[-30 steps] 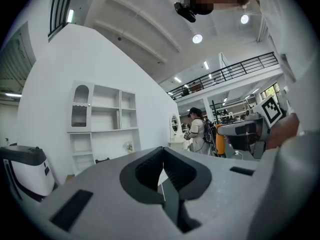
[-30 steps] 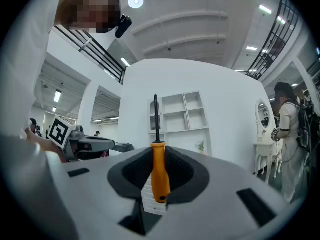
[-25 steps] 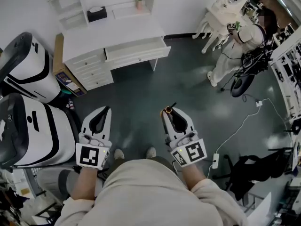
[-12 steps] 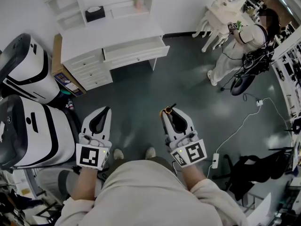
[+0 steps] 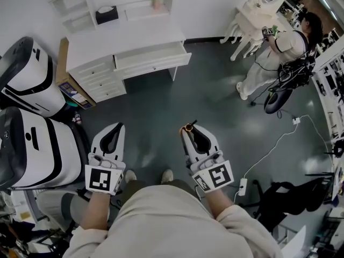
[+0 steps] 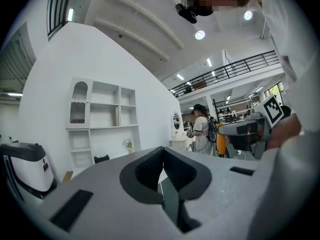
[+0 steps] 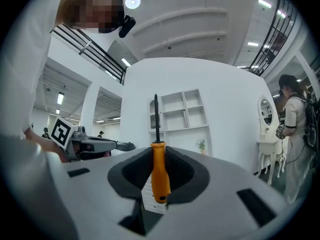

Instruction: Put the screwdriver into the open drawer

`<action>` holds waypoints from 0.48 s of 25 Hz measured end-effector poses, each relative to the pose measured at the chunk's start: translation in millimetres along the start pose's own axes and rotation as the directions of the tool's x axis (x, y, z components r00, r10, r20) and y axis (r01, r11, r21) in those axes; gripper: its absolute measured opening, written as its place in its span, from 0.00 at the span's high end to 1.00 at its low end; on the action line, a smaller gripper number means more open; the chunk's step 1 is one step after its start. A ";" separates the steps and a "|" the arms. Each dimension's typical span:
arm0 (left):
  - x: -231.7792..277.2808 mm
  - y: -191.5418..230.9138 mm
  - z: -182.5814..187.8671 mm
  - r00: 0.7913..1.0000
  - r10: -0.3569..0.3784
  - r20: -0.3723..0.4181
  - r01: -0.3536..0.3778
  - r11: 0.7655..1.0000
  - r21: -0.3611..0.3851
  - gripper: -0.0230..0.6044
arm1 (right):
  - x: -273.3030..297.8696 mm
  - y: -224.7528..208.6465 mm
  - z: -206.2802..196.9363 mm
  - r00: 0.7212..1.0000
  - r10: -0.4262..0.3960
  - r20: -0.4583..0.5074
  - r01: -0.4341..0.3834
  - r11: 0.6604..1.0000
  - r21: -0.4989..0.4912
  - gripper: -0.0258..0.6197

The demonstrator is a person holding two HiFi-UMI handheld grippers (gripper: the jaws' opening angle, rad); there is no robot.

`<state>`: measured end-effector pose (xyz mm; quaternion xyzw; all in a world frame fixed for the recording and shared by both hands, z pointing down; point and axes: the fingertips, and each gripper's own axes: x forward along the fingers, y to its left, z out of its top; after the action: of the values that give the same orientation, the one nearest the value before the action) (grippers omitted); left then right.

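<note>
We see the right gripper (image 7: 159, 153) pinching the screwdriver (image 7: 160, 179) by its orange handle; the handle stands upright between the two pads, touching both, and the dark shaft rises clear past the jaw tips; in the head view the tool sits at the very front of that gripper, above the dark floor (image 5: 177, 98); the left gripper (image 6: 162, 151) has its jaws pressed together, with nothing between them; the open drawer (image 5: 152, 56) of the white desk (image 5: 123, 36) lies well apart from both grippers, ahead of them across the floor.
</note>
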<state>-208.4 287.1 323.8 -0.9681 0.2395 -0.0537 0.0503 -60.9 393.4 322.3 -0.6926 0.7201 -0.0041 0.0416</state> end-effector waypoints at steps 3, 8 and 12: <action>6.9 -10.6 0.7 1.000 0.018 0.007 -0.018 1.000 0.000 0.96 | -1.9 -11.0 0.1 1.000 0.025 -0.002 -0.025 1.000 -0.001 0.84; 15.8 -24.9 -1.8 0.999 0.050 -0.008 -0.051 0.999 -0.017 0.96 | 0.7 -26.4 -1.8 0.998 0.069 -0.012 -0.069 0.998 -0.007 0.84; 27.2 -17.0 -9.7 0.998 0.067 -0.019 -0.068 0.997 -0.029 0.96 | 15.8 -36.3 -8.9 0.996 0.085 -0.021 -0.085 0.996 0.001 0.84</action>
<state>-178.0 288.6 337.7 -0.9596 0.2733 -0.0574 0.0355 -25.9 375.7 332.6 -0.6611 0.7495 -0.0094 0.0341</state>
